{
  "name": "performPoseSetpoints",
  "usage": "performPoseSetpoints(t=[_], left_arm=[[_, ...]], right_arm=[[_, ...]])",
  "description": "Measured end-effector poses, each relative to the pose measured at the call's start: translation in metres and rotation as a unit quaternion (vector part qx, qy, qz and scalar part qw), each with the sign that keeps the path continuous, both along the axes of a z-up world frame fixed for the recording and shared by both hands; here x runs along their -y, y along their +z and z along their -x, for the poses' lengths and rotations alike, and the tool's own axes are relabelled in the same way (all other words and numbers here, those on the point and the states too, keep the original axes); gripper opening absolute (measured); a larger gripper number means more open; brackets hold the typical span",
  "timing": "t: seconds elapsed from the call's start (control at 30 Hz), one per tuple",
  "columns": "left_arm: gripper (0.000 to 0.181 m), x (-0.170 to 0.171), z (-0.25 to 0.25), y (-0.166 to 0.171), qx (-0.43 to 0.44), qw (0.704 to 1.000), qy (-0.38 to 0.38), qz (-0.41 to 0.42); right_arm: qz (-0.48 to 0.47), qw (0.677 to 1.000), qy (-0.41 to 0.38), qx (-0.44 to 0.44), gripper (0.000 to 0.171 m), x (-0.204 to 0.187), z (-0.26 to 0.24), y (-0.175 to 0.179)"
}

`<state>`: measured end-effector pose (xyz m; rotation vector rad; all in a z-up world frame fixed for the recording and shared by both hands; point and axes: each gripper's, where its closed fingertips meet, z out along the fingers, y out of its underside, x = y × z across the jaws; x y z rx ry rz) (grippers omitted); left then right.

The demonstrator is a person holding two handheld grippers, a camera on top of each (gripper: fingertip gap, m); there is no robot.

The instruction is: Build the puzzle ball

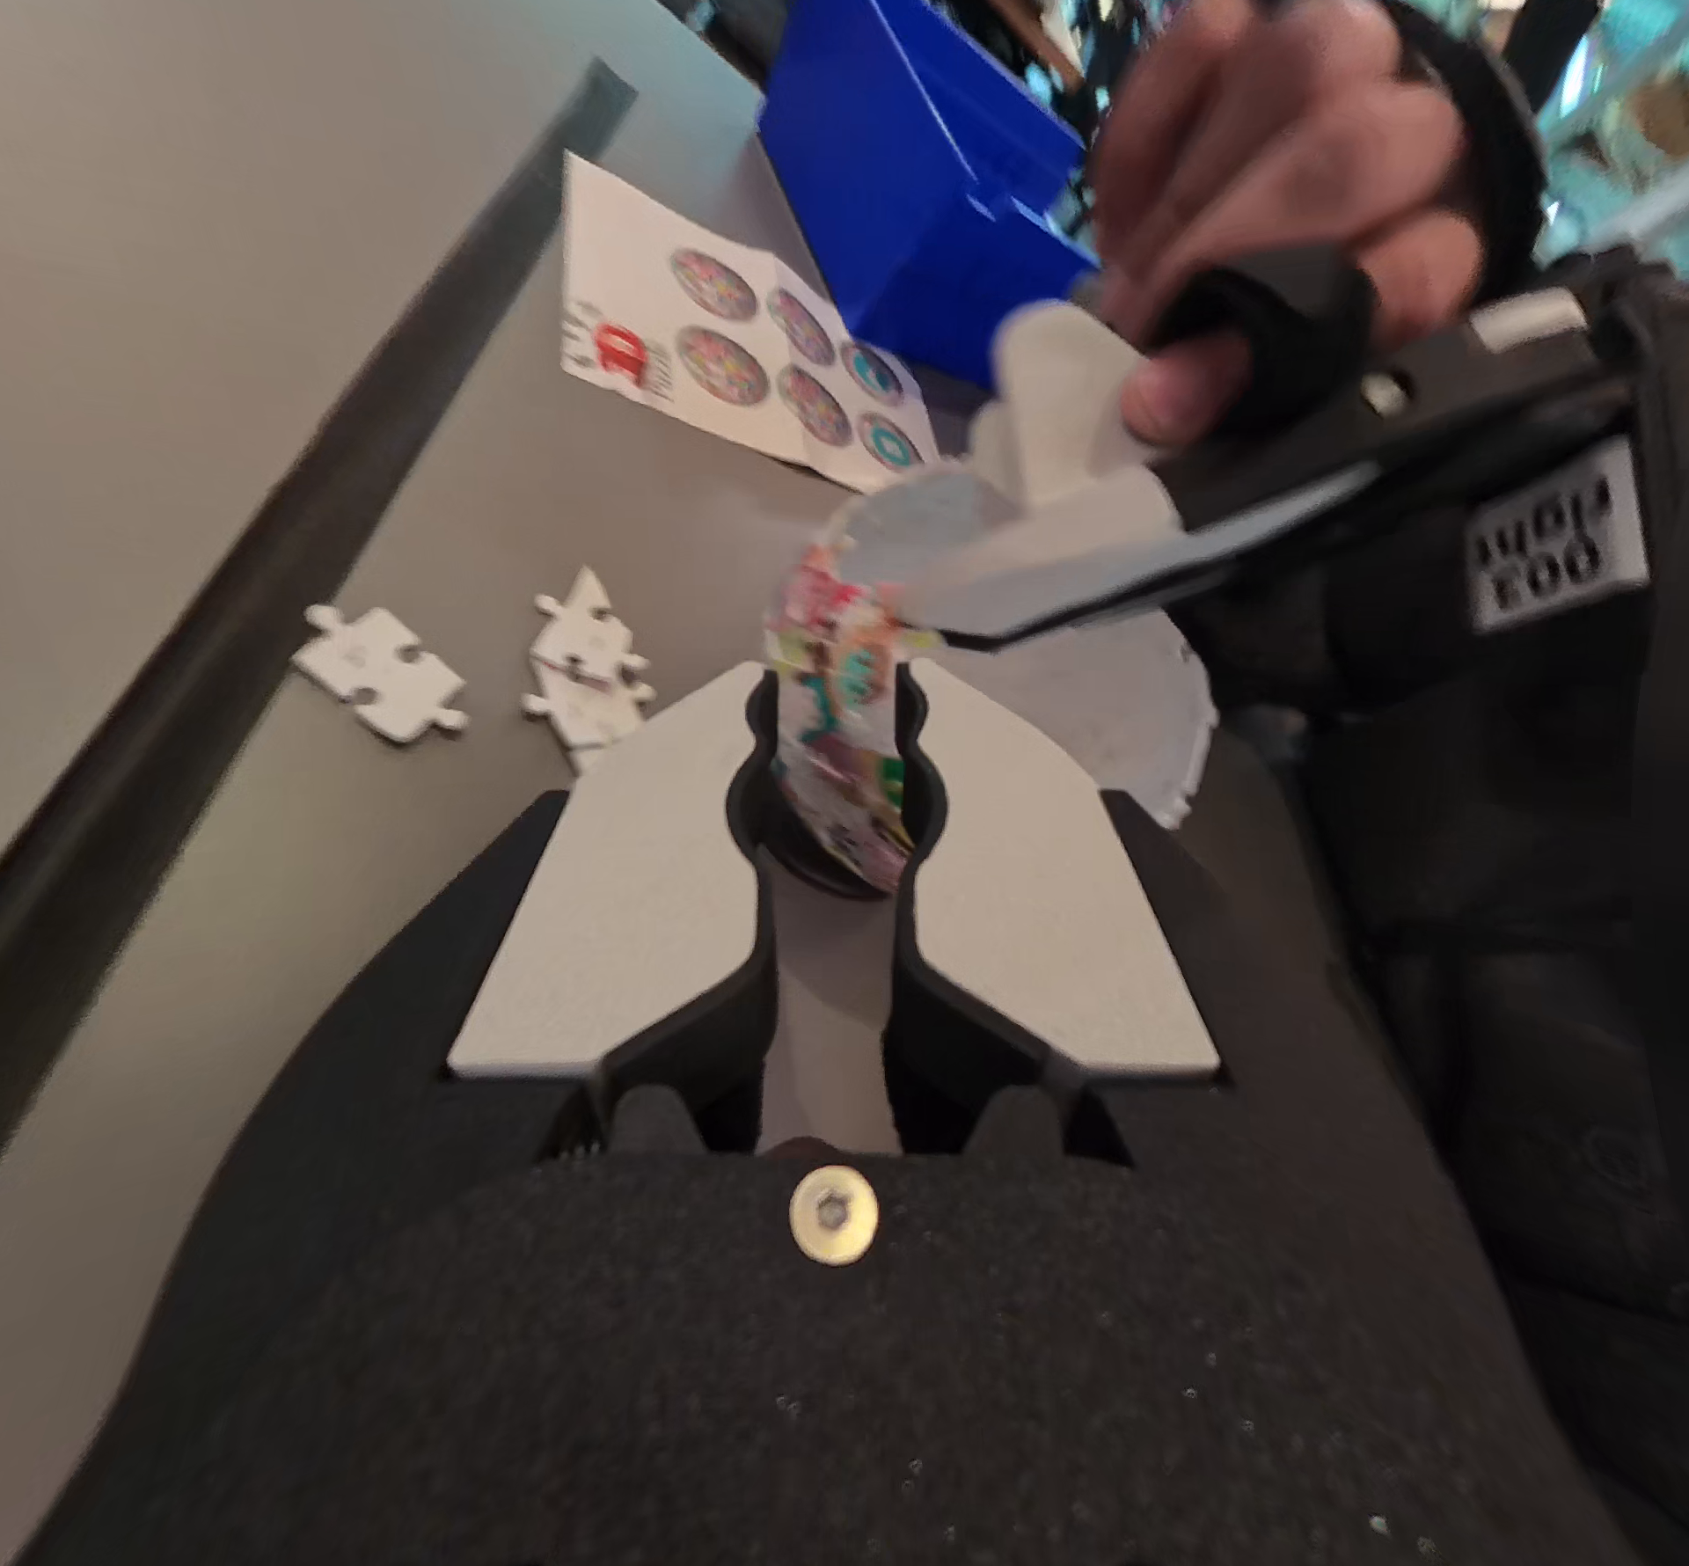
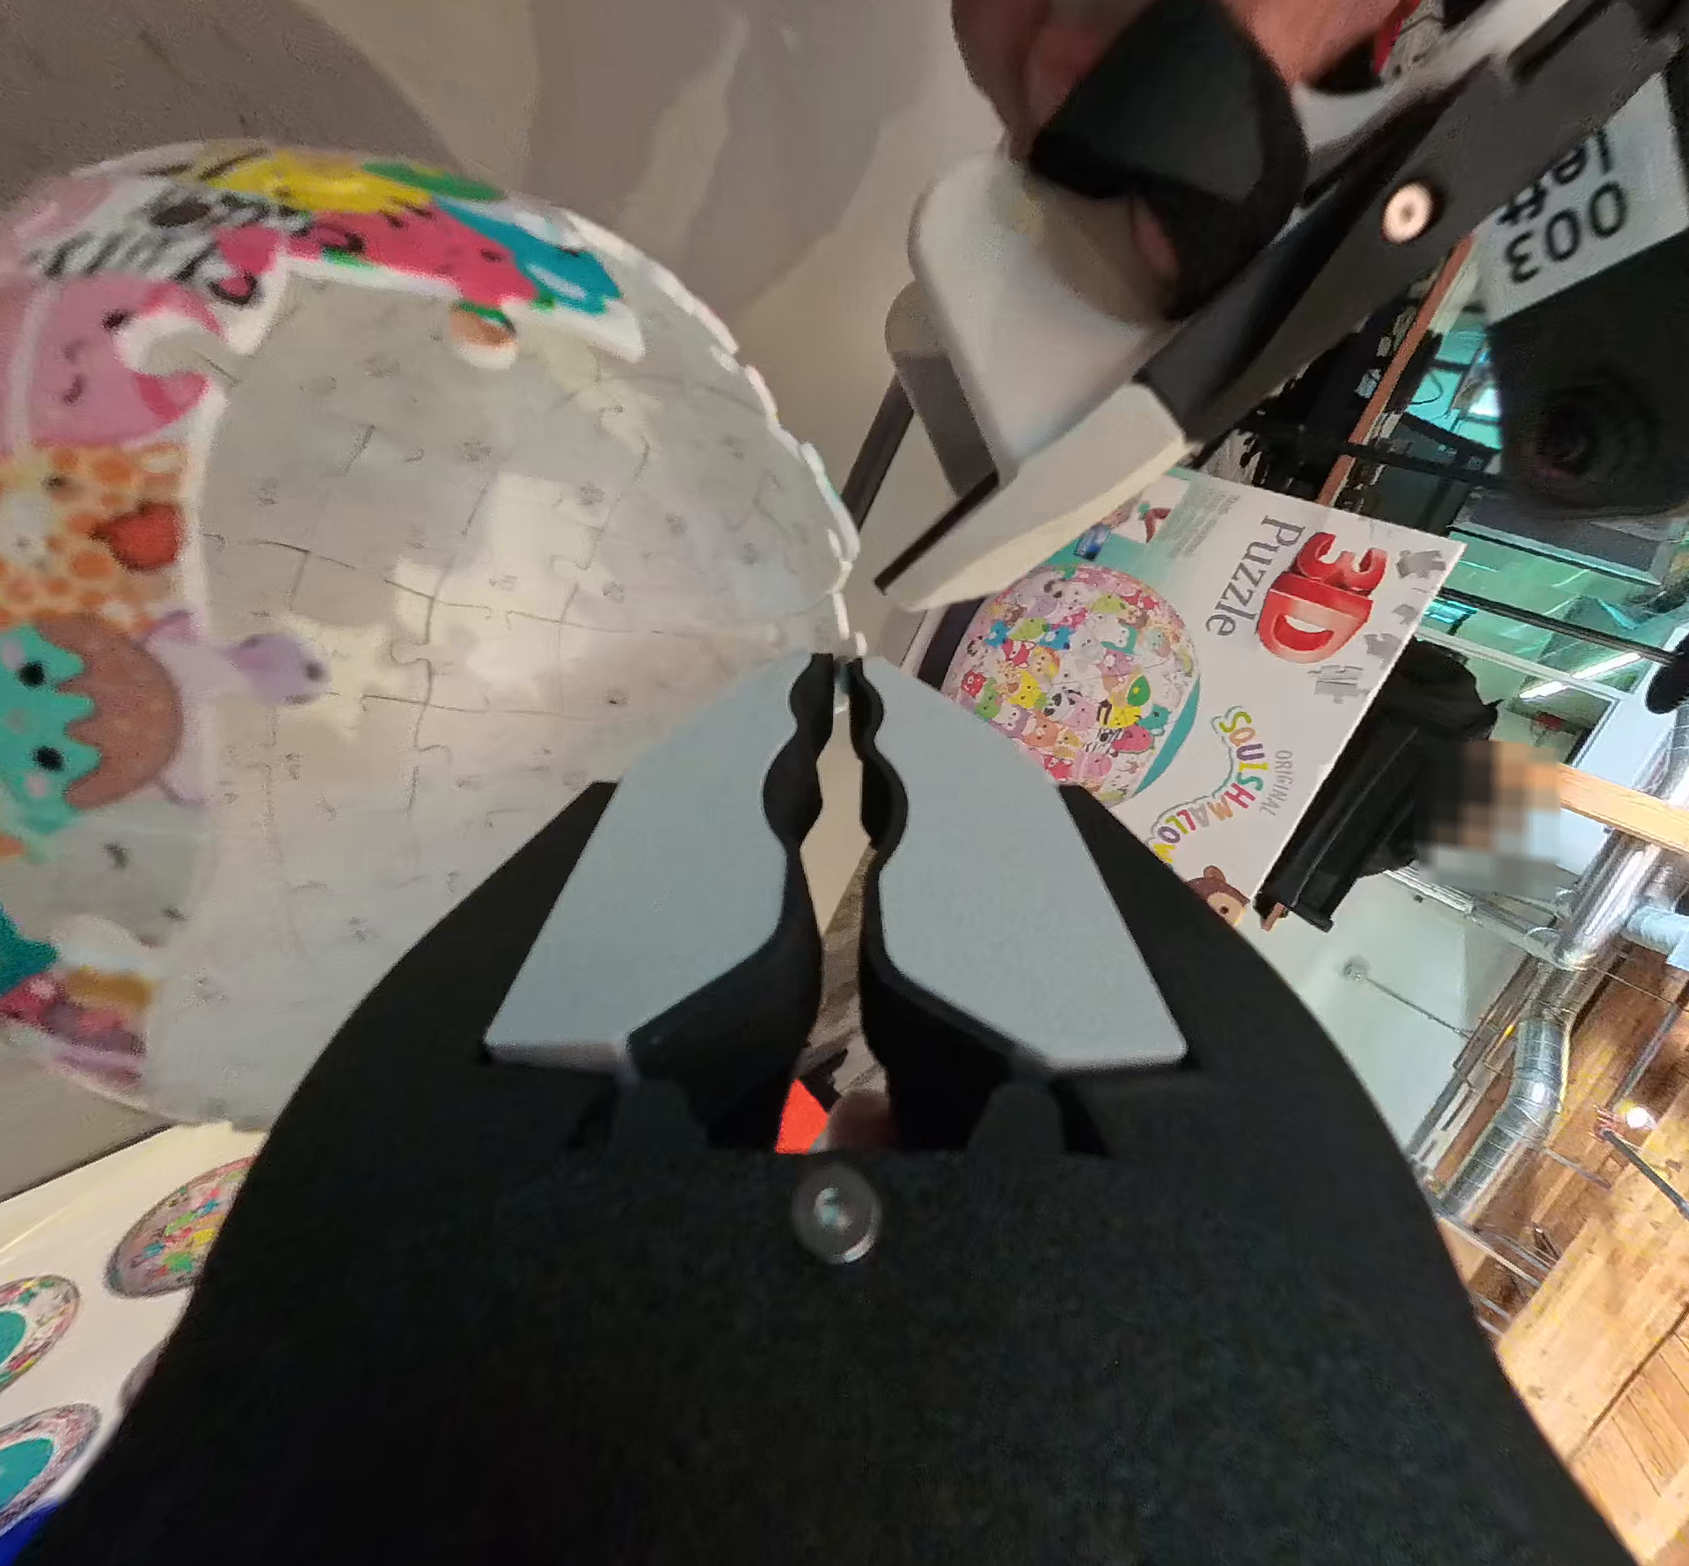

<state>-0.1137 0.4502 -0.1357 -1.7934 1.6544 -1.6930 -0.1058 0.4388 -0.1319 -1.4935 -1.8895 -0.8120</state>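
Left gripper [image 1: 836, 754] jaws clamp the half-built ball [image 1: 845, 699] rim; right gripper [image 2: 843, 681], pinching the edge at 12 o'clock. Risk: opposing pulls could split seams.

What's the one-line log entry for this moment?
left gripper: shut on ball rim | right gripper: shut on ball rim | ball: partly built | loose pieces: on table

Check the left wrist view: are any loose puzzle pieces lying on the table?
Yes, white loose pieces lie face down on the grey table.
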Motion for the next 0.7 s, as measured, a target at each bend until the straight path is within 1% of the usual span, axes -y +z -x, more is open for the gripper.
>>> performPoseSetpoints(t=[0.07,0.13,0.2,0.33,0.5,0.7], left_arm=[[0.023,-0.006,-0.006,-0.009,-0.011,1.000,0.007,0.014],[0.023,-0.003,-0.011,-0.023,-0.035,0.999,-0.006,0.013],[0.018,-0.001,-0.014,-0.031,-0.049,0.999,-0.013,0.000],[0.017,-0.002,-0.017,-0.031,-0.047,0.999,-0.016,0.006],[0.017,-0.004,-0.024,-0.045,-0.068,0.998,-0.017,-0.005],[0.018,-0.003,-0.028,-0.052,-0.076,0.997,-0.021,0.009]], right_arm=[[-0.007,1.000,0.004,0.006,0.002,-0.001,0.000,0.000],[-0.015,1.000,0.012,0.011,0.003,-0.002,0.001,0.000],[-0.022,0.999,0.019,0.016,0.003,-0.003,0.001,0.000],[-0.028,0.999,0.026,0.020,0.003,-0.005,0.002,0.001],[-0.041,0.998,0.035,0.027,0.003,-0.008,0.002,0.001],[-0.053,0.997,0.042,0.039,0.003,-0.010,0.002,0.000]])
